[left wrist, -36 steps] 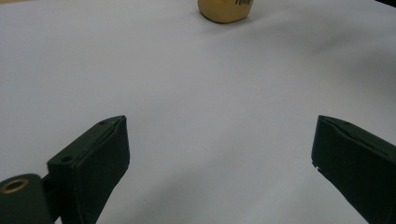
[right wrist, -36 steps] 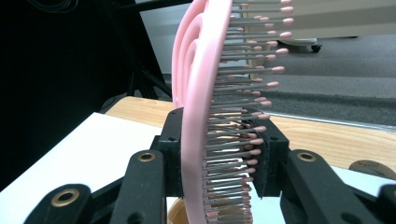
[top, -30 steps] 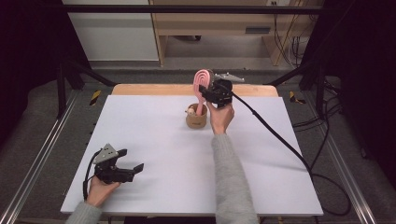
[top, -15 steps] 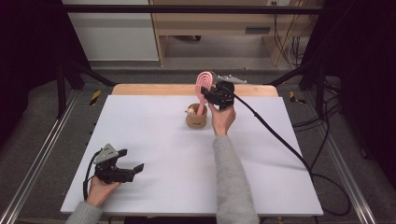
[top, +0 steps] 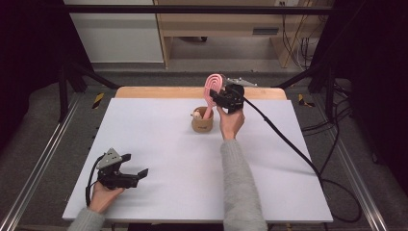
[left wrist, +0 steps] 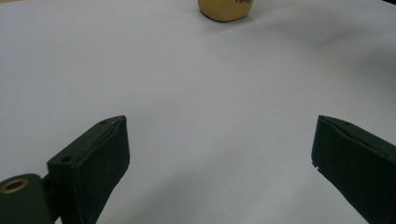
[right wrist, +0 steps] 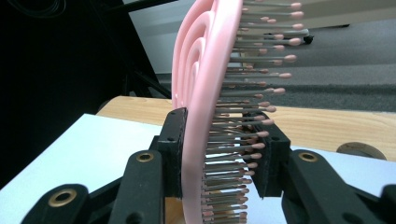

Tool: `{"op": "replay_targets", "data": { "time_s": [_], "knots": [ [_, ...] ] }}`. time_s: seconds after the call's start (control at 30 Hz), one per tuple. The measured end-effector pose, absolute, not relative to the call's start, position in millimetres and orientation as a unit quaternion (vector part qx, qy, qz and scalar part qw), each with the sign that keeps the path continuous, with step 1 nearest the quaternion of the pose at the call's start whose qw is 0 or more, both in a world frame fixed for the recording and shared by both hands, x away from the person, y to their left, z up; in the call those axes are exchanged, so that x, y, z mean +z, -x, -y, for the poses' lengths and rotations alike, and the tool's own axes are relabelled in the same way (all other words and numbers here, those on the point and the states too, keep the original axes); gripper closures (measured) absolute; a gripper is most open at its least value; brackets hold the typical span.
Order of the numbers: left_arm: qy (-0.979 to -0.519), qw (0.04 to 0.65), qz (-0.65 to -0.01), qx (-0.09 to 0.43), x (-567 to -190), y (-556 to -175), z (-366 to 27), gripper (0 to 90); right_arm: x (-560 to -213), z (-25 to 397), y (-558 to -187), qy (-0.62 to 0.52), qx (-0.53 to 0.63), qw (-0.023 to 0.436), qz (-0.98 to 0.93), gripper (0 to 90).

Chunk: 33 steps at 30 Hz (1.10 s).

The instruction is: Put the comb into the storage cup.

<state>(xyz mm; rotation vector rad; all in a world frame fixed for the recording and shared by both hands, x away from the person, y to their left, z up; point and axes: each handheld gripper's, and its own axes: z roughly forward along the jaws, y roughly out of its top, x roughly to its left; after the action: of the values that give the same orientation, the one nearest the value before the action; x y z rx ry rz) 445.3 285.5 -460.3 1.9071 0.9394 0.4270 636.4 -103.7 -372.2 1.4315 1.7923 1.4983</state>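
Note:
A pink hairbrush (top: 212,91) stands upright with its handle down in a tan cup (top: 202,121) at the table's far middle. My right gripper (top: 216,95) is shut on the brush head; in the right gripper view the jaws clamp the pink hairbrush (right wrist: 205,116) across its back and bristles. My left gripper (top: 139,174) rests open near the front left of the white table (top: 163,159), nothing between its jaws. In the left gripper view the left gripper (left wrist: 219,154) faces the tan cup (left wrist: 226,9) far ahead.
A small pale object (top: 197,115) also sits in the cup. A wooden strip (top: 159,92) runs along the table's far edge. The black cable (top: 284,139) trails from the right gripper across the table's right side.
The right gripper and brush have shifted slightly, with the brush handle staying in the cup. The left gripper has not moved.

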Motion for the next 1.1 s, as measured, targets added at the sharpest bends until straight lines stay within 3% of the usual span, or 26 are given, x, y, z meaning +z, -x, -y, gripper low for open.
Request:
{"op": "replay_targets", "data": {
  "time_s": [0.9, 1.1],
  "knots": [
    [-0.779, 0.465, -0.383, 0.174, -460.8, -445.6, -285.0, 4.4, -376.3, 120.0, -637.0, -0.526, 0.525, 0.204, -0.638, 59.0],
    [-0.779, 0.465, -0.382, 0.174, -460.8, -445.6, -284.8, 4.4, -376.8, 120.5, -636.8, -0.522, 0.516, 0.212, -0.645, 48.3]
  ]
}}
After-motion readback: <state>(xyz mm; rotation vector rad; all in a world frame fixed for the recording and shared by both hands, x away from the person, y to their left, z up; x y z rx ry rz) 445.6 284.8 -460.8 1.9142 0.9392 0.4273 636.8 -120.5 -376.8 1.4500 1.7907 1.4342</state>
